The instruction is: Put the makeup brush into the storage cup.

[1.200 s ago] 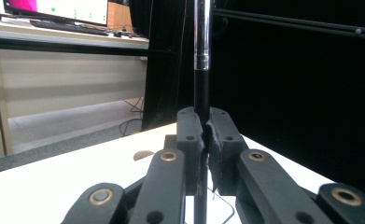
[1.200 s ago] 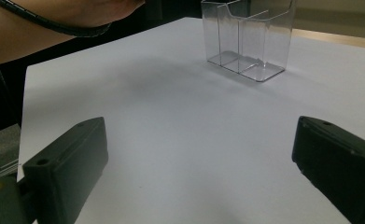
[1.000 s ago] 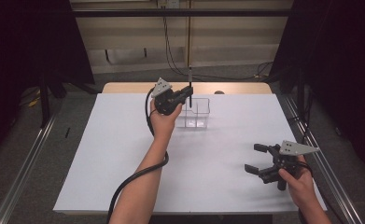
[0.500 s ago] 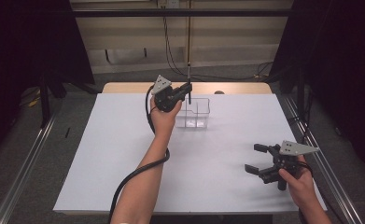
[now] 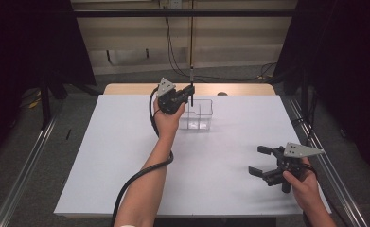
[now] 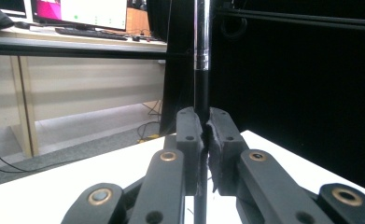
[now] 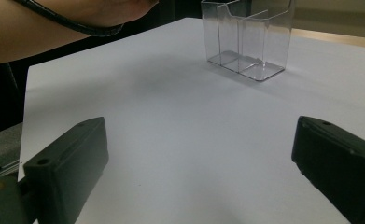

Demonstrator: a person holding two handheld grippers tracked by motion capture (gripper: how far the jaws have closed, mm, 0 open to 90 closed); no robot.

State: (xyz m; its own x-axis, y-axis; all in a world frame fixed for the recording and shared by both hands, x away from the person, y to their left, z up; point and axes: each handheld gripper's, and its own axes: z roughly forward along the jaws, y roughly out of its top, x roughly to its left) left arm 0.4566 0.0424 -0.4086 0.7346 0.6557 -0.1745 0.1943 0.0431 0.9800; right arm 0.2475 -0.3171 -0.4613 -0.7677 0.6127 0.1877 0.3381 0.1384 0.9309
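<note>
The left hand-held gripper is held up over the far middle of the white tabletop, its jaws clamped tight on a thin dark rod that stands upright. In the left gripper view the rod rises straight between the 2 black pads, black where the pads pinch it and shiny metal higher up. In the high view the rod's lower end dips into, or just behind, the clear plastic holder; which of the 2 cannot be told. The holder is a see-through box with dividers, standing upright on the tabletop just right of the person's left hand.

The right hand-held gripper rests low near the right front part of the tabletop, well apart from the holder, with its jaws spread wide and nothing between them. In the right gripper view the 2 black jaws stand far to either side over bare white surface, and the clear holder shows farther off, with the person's left forearm crossing the upper left corner.
</note>
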